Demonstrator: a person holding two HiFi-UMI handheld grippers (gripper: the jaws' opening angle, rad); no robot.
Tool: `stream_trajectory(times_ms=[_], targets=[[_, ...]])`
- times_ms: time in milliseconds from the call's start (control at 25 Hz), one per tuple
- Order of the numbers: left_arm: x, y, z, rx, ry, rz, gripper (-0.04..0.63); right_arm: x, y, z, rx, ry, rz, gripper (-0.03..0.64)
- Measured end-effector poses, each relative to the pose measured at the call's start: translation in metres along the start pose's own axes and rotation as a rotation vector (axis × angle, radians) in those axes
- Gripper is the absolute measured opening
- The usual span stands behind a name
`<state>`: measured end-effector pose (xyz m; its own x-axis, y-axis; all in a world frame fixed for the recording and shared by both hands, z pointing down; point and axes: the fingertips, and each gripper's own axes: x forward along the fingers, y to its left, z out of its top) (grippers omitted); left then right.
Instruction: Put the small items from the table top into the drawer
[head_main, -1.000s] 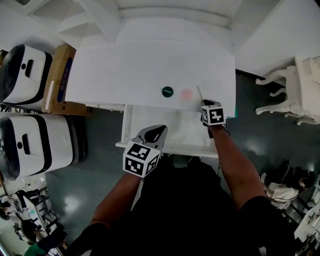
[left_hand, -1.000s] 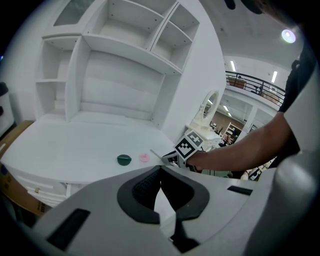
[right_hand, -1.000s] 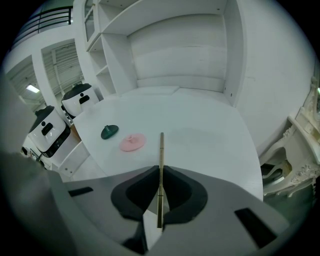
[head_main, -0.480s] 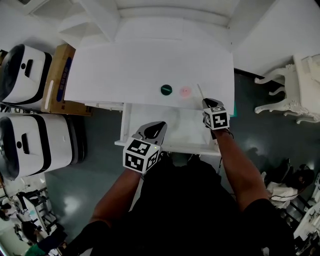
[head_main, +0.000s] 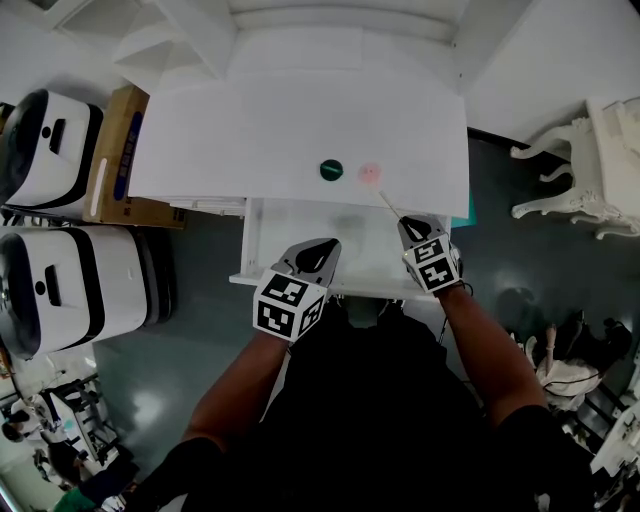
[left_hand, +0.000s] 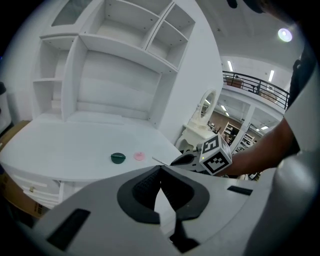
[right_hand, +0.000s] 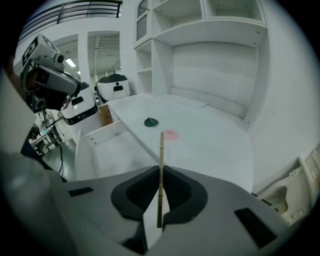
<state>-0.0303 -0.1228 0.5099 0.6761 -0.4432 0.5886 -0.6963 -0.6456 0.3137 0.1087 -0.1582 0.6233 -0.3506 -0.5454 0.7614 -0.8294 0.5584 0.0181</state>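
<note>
Right hand-held gripper (right_hand: 160, 175) clamped on thin wooden stick (right_hand: 161, 147), above open white drawer's (head_main: 290, 235) right side. Left hand-held gripper (left_hand: 161, 172) closed, empty. Best to lower the stick flat before releasing. Green disc (head_main: 331, 169) and pink disc (head_main: 370, 172) lie on white bench (head_main: 250, 130).

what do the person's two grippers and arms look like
The left gripper and right gripper match: grey shells, black ribbed jaws tapering to a point, and a white cube with black square markers. The person wears a black top; forearms uncovered.
</note>
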Motion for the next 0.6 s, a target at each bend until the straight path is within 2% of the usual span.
stream_trajectory(times_ms=[320,600], targets=[[-0.002,-0.002,-0.016,0.010,0.055,0.012,0.003,0.016,0.034,-0.045,-0.141,0.099,0.077,0.043],[-0.005,-0.009,-0.018,-0.014,0.061,0.004,0.003,0.049,0.035,-0.073,-0.130,0.182,0.095,0.043]])
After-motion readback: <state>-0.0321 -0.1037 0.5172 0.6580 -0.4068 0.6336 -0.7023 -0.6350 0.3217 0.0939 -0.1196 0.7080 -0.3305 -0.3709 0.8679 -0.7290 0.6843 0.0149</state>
